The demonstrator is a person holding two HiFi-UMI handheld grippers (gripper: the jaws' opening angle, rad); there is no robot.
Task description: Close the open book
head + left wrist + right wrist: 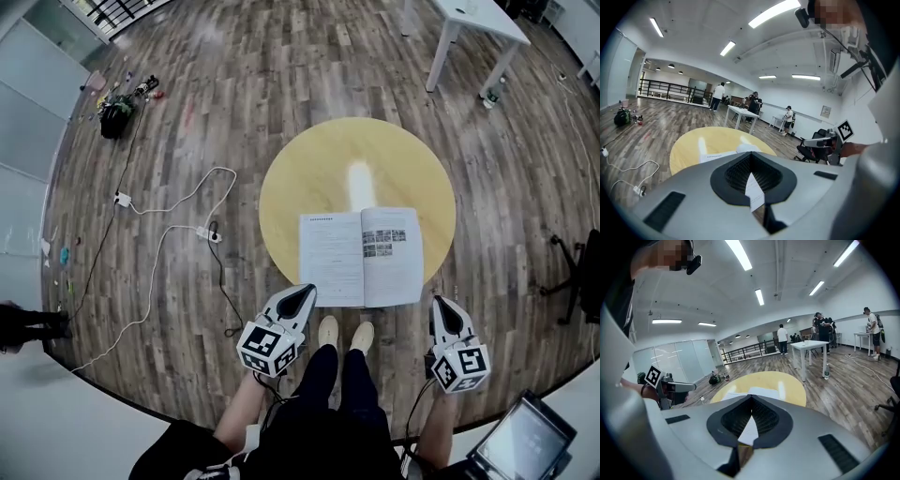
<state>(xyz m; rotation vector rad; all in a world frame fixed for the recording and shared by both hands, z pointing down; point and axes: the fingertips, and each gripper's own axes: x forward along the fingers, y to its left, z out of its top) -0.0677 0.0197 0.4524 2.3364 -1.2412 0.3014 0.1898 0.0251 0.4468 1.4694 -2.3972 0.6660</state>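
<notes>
Nearest the lens are the two grey-and-white grippers with their black-and-white marker cubes, held low on either side of the person's dark trousers and pale shoes (344, 333). On the left gripper (307, 291) the jaws meet at their tips with nothing between them, and its own view shows the same narrow, empty point (750, 153). The right gripper (441, 302) is likewise pressed together and empty, as its own view confirms (751, 397). Just ahead of both tips lies the thin, white-paged open book (361, 255), flat and face up on the near part of the round yellow wooden table (309, 169), with its near edge at or slightly past the rim. Neither gripper touches it. Beyond the table, a white cable with a power strip (208, 234) trails over the brown plank floor, and a white rectangular table (473, 17) stands well apart. The book looks light and floppy, with soft pages that could crease, and it would probably slide on the smooth tabletop. The best hold seems to be the outer edge of one half: slip a tip under it or pinch it after opening, then fold it over the spine while the other gripper steadies the opposite half.
</notes>
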